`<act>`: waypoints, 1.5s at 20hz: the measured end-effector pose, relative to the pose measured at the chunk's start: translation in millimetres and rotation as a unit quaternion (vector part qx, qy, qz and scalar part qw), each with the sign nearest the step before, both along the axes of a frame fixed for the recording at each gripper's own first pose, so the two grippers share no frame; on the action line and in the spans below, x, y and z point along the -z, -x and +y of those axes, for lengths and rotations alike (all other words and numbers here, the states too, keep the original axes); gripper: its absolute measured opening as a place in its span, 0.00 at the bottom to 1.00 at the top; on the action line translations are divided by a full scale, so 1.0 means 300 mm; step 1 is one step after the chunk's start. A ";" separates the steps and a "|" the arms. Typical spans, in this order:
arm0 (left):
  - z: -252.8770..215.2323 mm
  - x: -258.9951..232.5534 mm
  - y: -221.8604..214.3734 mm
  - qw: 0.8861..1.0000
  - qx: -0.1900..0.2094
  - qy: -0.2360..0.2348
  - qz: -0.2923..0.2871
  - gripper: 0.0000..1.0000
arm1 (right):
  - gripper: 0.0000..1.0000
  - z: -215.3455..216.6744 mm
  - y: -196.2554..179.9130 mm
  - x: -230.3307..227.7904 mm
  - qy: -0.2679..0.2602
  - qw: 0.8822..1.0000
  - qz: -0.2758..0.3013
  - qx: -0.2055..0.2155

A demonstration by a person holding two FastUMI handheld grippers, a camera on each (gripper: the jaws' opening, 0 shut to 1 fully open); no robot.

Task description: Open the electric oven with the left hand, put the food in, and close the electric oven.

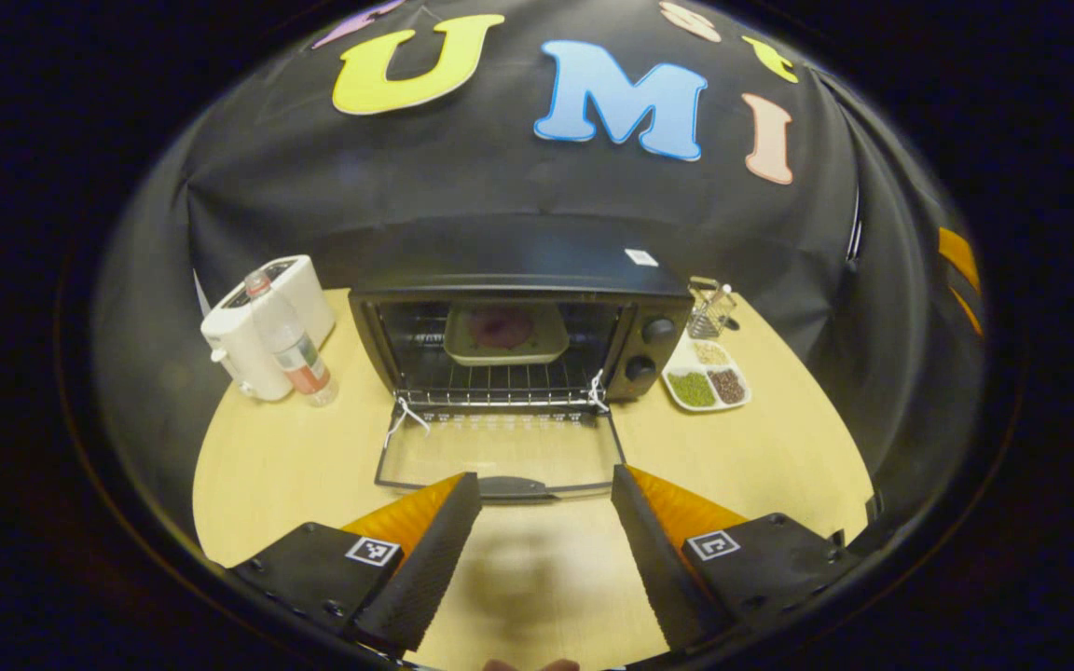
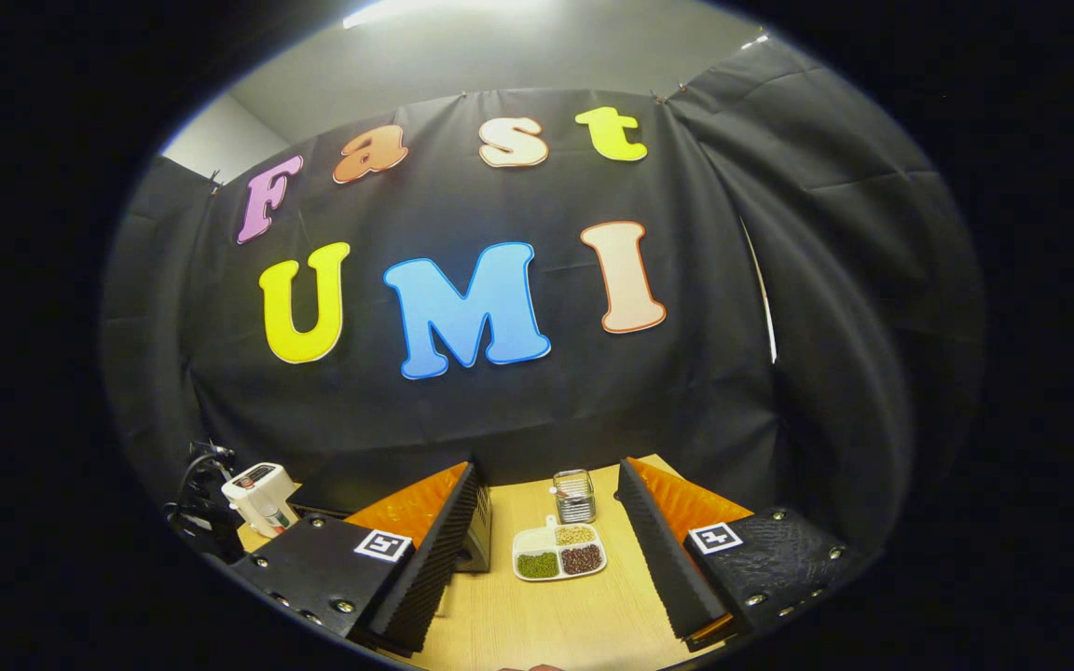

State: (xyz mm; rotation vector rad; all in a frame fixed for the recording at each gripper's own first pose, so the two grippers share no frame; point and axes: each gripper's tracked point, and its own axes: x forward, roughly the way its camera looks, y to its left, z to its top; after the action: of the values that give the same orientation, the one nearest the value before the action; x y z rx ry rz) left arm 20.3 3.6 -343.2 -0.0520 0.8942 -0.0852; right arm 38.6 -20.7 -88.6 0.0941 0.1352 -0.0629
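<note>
1. Left gripper view: the left gripper hovers with its fingers spread wide and nothing between them, over the pale wooden worktop just in front of the black electric oven.
2. The oven's glass door is folded down flat toward the gripper, its handle lying between the fingertips.
3. Inside the oven, a cream rectangular tray holding a purplish round piece of food sits on the wire rack.
4. Left of the oven stand a white toaster and a clear plastic bottle; right of the oven lie a white divided dish of beans and a small wire holder.
5. Right gripper view: the right gripper is raised with its fingers wide apart, gripping nothing, above the worktop.
6. Between its fingers show the divided dish and the wire holder; a corner of the oven shows beside the left finger, and the toaster farther left.
</note>
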 end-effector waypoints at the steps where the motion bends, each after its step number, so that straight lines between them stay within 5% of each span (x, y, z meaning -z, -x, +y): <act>1: 0.004 0.036 0.007 1.000 -0.002 -0.002 0.019 1.00 | 0.93 -0.005 -0.001 0.002 0.000 1.000 0.001 0.002; 7: 0.034 0.220 0.042 0.994 -0.002 -0.005 0.105 0.92 | 0.93 -0.042 -0.004 0.034 0.006 1.000 0.012 0.015; 9: 0.056 0.274 0.043 0.992 -0.004 -0.014 0.126 1.00 | 0.93 -0.057 -0.011 0.047 0.009 1.000 0.019 0.022; 14: 0.079 0.363 0.029 0.987 -0.014 -0.015 0.162 0.96 | 0.93 -0.085 -0.015 0.072 0.012 0.999 0.027 0.035; 30: 0.097 0.511 -0.009 0.975 0.016 -0.033 0.218 0.96 | 0.93 -0.103 -0.012 0.078 0.023 0.998 0.035 0.051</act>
State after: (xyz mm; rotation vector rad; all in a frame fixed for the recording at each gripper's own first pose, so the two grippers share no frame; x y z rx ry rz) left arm 23.1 32.8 -496.6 0.0073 1.3372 -0.0741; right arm 42.2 -51.5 -112.1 0.0522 0.1988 -0.1707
